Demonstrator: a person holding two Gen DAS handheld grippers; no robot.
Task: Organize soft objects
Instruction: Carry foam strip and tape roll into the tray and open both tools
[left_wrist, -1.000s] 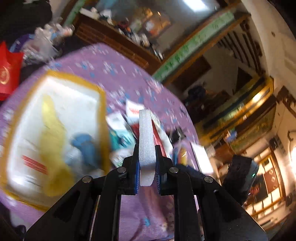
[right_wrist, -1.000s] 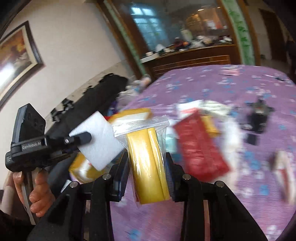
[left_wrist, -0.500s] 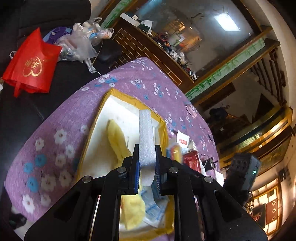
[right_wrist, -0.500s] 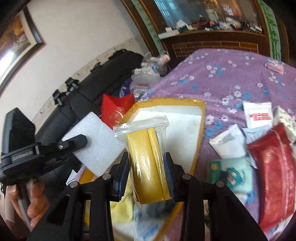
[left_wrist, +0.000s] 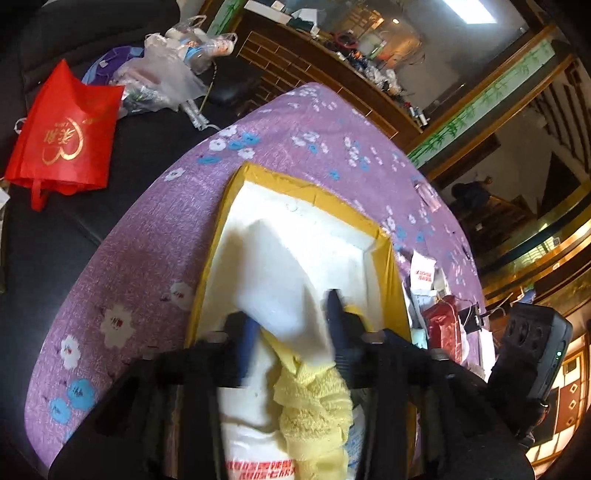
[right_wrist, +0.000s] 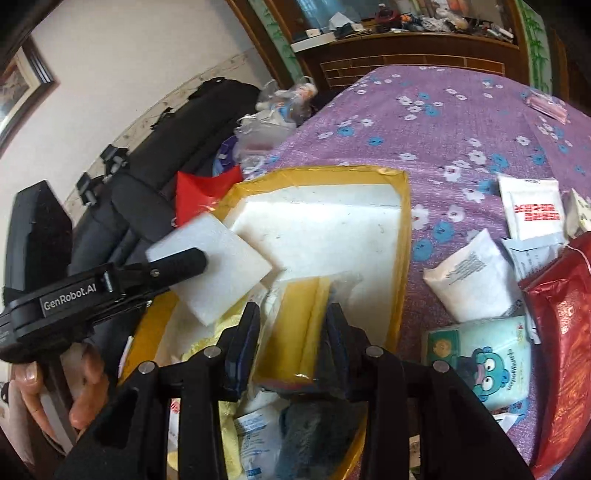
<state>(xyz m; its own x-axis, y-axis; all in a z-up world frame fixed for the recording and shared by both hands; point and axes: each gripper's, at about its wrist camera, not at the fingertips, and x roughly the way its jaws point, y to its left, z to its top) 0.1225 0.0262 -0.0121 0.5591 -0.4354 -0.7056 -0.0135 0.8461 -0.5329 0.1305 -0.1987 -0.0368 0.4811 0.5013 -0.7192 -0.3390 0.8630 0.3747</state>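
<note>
A yellow-rimmed box (left_wrist: 236, 192) with a white foam floor sits on the purple flowered table; it also shows in the right wrist view (right_wrist: 402, 206). My left gripper (left_wrist: 291, 325) is open over the box, and the white foam pad (left_wrist: 280, 280) lies tilted between its jaws; the pad shows in the right wrist view (right_wrist: 214, 266). A yellow towel (left_wrist: 314, 402) lies in the box. My right gripper (right_wrist: 291, 321) is open, with the bagged yellow sponge (right_wrist: 299, 325) loose between its jaws above the box.
Soft packets lie right of the box: a white pouch (right_wrist: 476, 280), a tissue pack with a cartoon (right_wrist: 484, 362) and a red packet (right_wrist: 565, 350). A red bag (left_wrist: 62, 129) and plastic bags (left_wrist: 166, 81) lie on the black sofa beyond the table edge.
Both grippers have opened over the box. The foam pad has tipped over from upright between the left jaws, and the bagged sponge has dropped lower between the right jaws.
</note>
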